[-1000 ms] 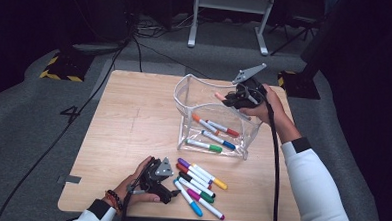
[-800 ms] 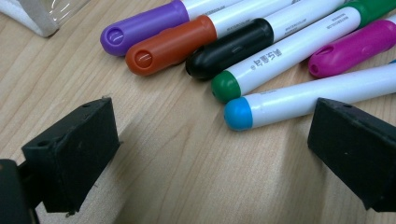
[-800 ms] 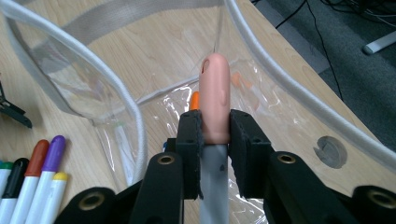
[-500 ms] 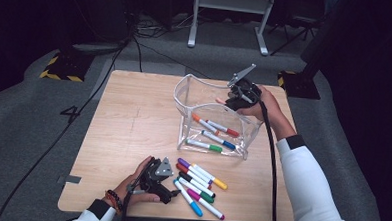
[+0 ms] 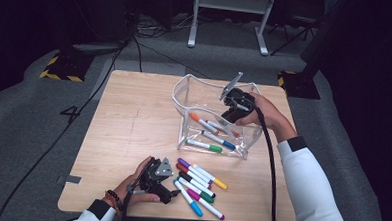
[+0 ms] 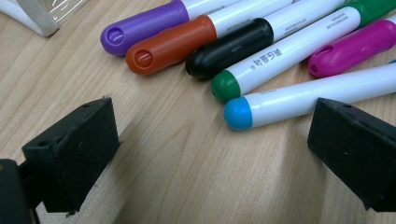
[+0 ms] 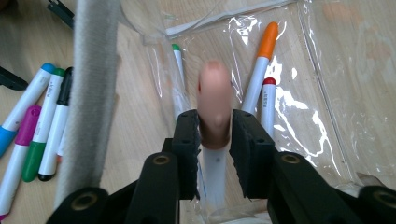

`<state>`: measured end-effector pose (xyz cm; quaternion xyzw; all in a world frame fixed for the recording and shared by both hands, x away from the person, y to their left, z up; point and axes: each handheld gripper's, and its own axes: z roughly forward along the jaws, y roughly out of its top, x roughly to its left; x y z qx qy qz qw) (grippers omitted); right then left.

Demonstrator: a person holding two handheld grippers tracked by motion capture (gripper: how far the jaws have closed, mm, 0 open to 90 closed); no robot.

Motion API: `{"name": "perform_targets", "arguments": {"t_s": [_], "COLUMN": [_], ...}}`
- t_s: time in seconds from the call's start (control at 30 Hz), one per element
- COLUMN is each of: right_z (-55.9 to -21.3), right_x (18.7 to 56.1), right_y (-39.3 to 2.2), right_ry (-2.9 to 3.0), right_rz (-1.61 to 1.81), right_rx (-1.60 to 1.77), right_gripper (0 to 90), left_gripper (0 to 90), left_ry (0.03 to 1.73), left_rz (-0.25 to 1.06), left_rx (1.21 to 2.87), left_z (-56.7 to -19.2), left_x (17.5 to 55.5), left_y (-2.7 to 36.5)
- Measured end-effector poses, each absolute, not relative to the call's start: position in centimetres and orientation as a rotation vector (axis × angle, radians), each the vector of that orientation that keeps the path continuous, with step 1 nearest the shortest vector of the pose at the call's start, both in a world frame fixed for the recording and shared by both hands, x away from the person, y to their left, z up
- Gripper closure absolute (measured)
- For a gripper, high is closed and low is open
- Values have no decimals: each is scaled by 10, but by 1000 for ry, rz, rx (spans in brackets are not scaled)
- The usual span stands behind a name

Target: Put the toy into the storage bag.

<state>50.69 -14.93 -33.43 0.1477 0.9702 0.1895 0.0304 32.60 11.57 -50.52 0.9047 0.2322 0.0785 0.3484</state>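
Now the right gripper (image 7: 215, 135) hangs inside the clear pouch (image 5: 185, 92), its jaws just opening around a peach-capped marker (image 7: 214, 100) (barely pinched, if at all). Next, let it fall, then withdraw. Left gripper (image 6: 210, 154), jaws spread, waits by the table's (image 5: 128, 117) markers (image 5: 201, 183).

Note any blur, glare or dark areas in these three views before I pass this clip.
High view: the table is evenly lit, the surroundings fall to black. Left gripper view: sharp on the marker caps; the left gripper throws soft shadows on the wood. Right gripper view: the peach-capped marker between the right gripper's jaws is out of focus, and glare streaks the clear pouch.
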Motion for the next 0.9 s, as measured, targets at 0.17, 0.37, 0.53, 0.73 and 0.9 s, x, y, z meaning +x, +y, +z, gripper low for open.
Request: {"name": "perform_targets", "arguments": {"t_s": [0.17,0.37,0.53,0.73,0.9], "right_z": [-326,-302,-284,-280,-297], "right_x": [504,491,470,432,398], "right_y": [-155,-177,-195,-210,-225], "right_ry": [2859,2613,2460,2403,2392], "right_rz": [681,928,1106,1183,1226], "right_rx": [498,601,646,581,539], "right_gripper": [571,521,454,406,390], "left_gripper": [21,21,21,21,21], "left_ry": [603,601,604,607,609], "left_rz": [204,204,203,203,203], "left_rx": [2345,2346,2344,2344,2344], "left_z": [-505,-505,-505,-505,-505], "left_x": [326,326,326,326,326], "left_y": [116,116,116,116,116]}}
